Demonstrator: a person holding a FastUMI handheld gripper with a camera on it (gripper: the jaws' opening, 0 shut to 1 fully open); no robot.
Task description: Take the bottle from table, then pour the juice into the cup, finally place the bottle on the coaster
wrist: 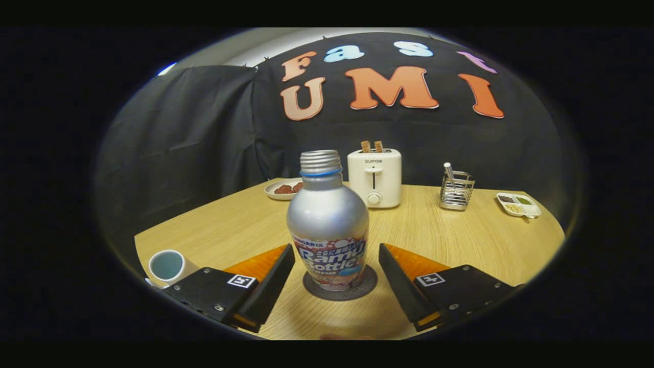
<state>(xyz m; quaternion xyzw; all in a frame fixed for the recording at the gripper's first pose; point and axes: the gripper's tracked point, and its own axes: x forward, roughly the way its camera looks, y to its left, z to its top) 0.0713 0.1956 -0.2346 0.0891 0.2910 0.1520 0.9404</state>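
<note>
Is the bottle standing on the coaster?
Yes, the bottle stands upright on the dark round coaster, between the open gripper fingers.

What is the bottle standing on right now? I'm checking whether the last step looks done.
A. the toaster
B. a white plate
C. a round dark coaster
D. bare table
C: the silver bottle stands upright on the round dark coaster, between the spread fingers of the open tool, neither finger touching it; the cup lies off to the left.
</note>
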